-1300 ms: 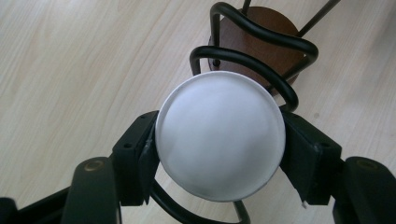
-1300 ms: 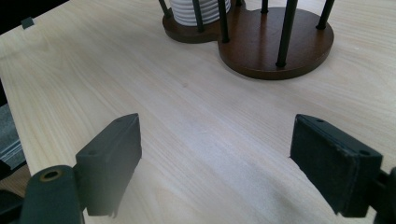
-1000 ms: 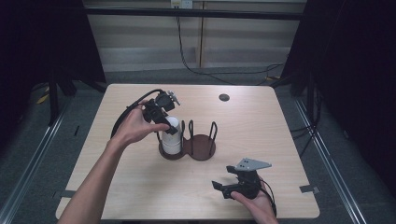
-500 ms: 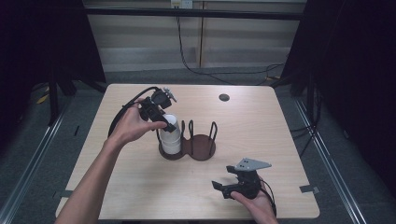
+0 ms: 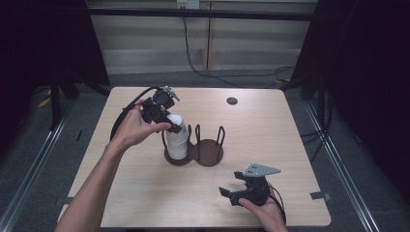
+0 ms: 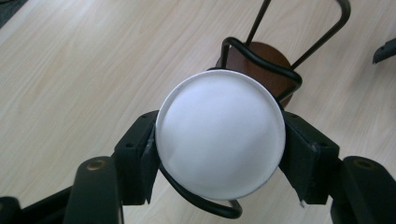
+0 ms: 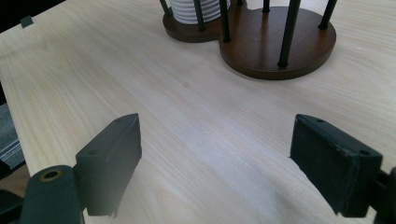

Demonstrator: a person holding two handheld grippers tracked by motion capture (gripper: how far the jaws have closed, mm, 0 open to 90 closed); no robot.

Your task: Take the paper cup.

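Nearest, the right tool rests spread and empty on the desk. Farther off, the left tool, jaws just closing, pinches the top white cup of the stack in the wire holder. Lifting it out seems still ahead.

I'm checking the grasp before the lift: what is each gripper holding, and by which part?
The left gripper clamps the top white cup by opposite sides just below its rim. The right gripper holds nothing.
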